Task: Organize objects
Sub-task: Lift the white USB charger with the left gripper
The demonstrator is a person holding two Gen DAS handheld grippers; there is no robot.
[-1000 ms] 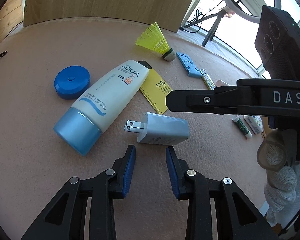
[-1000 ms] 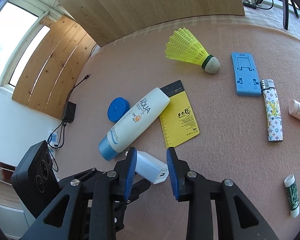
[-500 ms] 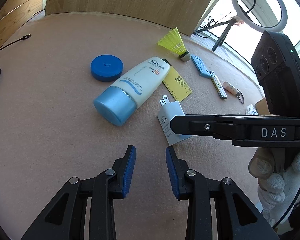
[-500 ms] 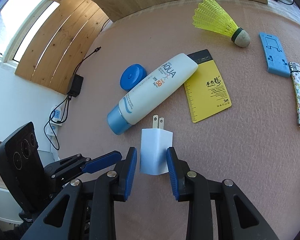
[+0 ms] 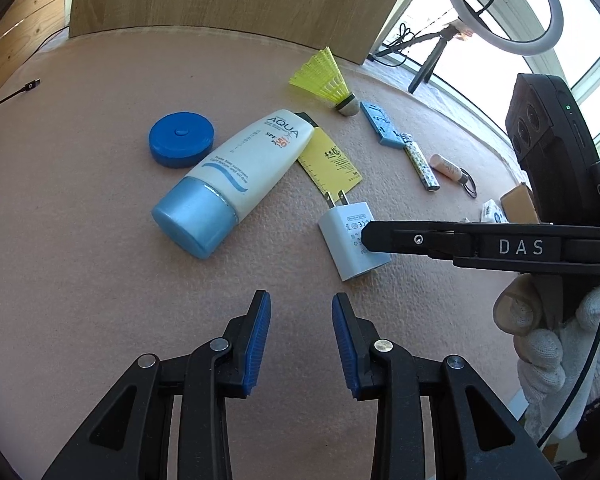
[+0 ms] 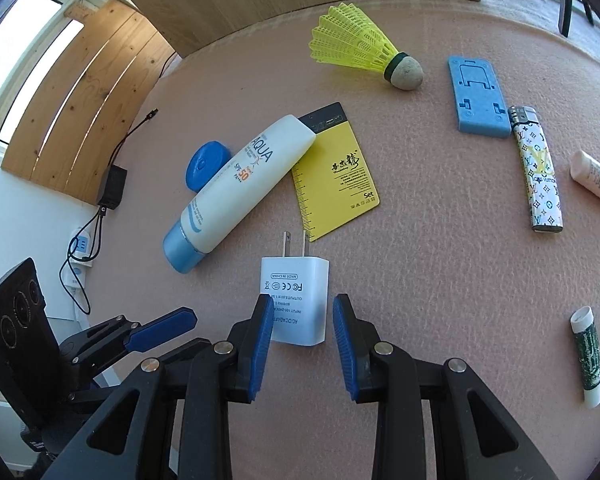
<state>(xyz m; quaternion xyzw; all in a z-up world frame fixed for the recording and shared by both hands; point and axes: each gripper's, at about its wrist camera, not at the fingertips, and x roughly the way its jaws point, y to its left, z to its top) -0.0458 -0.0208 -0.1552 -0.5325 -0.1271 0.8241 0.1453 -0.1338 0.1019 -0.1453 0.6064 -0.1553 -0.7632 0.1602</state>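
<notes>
White charger (image 6: pixel 294 300) flat on the pink bench (image 6: pixel 420 280), printed face up, prongs pointing away toward the near corner of a yellow card (image 6: pixel 336 184), its rear half between the jaws of the right gripper (image 6: pixel 302 304). Left blue pad against the charger's edge, a thin sliver of gap seemingly at the right pad; squeezing or merely straddling, impossible to tell from either view. Seen from the left wrist, one black finger of that gripper lying across the charger, with a white-gloved hand (image 5: pixel 548 340) on the handle behind. Left gripper (image 5: pixel 300 300) released, jaws apart over bare bench, nothing between them, just short of the charger. Beside the charger, a white sunscreen tube (image 6: pixel 240 184) with a blue cap, lying at a slant, its flat end overlapping the yellow card; a round blue case (image 5: pixel 181 140) tucked against the tube's far side. Farther back, a yellow shuttlecock (image 6: pixel 360 46) on its side, then a blue phone stand (image 6: pixel 480 96) and a patterned lighter (image 6: pixel 538 172) close together. Off to the right, a pale pink tube (image 6: pixel 596 180) and a green-and-white lip balm (image 6: pixel 588 356), well apart from the charger.
</notes>
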